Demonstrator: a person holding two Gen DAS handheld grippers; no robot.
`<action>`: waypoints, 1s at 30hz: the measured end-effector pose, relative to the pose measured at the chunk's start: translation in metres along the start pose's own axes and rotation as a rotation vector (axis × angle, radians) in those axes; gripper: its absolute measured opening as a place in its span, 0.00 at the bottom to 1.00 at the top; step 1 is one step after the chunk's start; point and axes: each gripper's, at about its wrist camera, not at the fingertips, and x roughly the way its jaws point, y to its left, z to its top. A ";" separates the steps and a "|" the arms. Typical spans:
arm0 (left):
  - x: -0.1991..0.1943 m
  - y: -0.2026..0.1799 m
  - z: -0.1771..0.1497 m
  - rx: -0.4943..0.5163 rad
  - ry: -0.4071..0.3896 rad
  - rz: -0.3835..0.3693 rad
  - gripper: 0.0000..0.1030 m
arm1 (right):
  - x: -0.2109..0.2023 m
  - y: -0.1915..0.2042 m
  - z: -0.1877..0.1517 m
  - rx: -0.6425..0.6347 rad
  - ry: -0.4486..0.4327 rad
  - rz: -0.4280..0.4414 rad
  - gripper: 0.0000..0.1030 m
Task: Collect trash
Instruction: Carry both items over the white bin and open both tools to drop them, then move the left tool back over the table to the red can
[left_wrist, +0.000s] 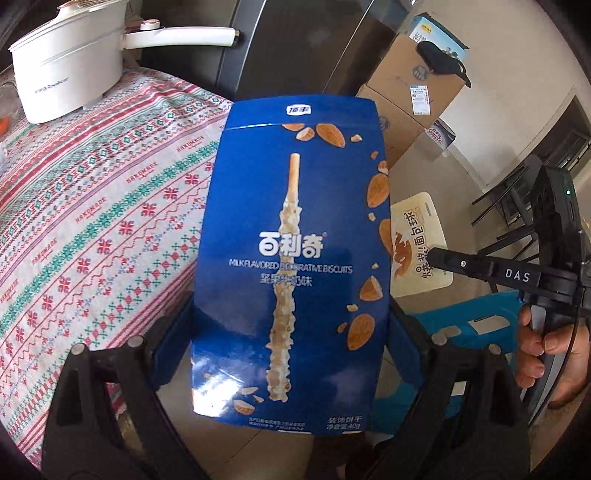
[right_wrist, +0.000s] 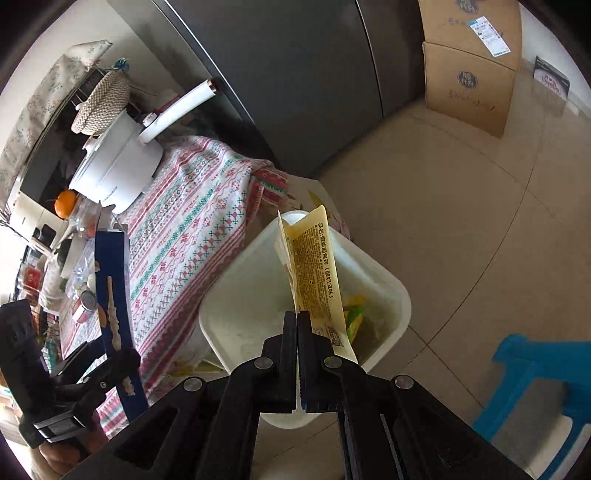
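Note:
A blue biscuit box (left_wrist: 291, 229) fills the left wrist view, upright, with my left gripper (left_wrist: 290, 332) shut on its lower sides. From the right wrist view the same box (right_wrist: 110, 273) and the left gripper (right_wrist: 114, 365) hang over the table's near edge. My right gripper (right_wrist: 297, 314) is shut on the bottom edge of a yellow snack wrapper (right_wrist: 314, 273), which stands up above a white bin (right_wrist: 236, 306) on the floor. Some yellow-green trash (right_wrist: 354, 314) lies inside the bin. In the left wrist view, the right gripper (left_wrist: 436, 254) and wrapper (left_wrist: 417, 229) are to the right.
A table with a patterned cloth (left_wrist: 92, 206) holds a white pot (left_wrist: 70, 74); an orange (right_wrist: 65, 203) and jars sit further along. Cardboard boxes (right_wrist: 469, 77) stand by a dark fridge (right_wrist: 295, 74). A blue stool (right_wrist: 532, 373) is on the tiled floor. A hand (left_wrist: 535, 354) holds the right gripper.

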 end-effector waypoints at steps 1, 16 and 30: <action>0.007 -0.004 0.000 0.006 0.007 0.003 0.90 | 0.001 -0.004 0.000 0.006 0.007 0.002 0.01; 0.070 -0.030 0.000 0.068 0.026 0.041 0.91 | 0.011 -0.033 0.005 0.070 0.061 0.011 0.09; 0.062 -0.022 0.007 0.090 0.038 0.128 0.94 | -0.006 -0.043 0.008 0.094 0.004 -0.015 0.48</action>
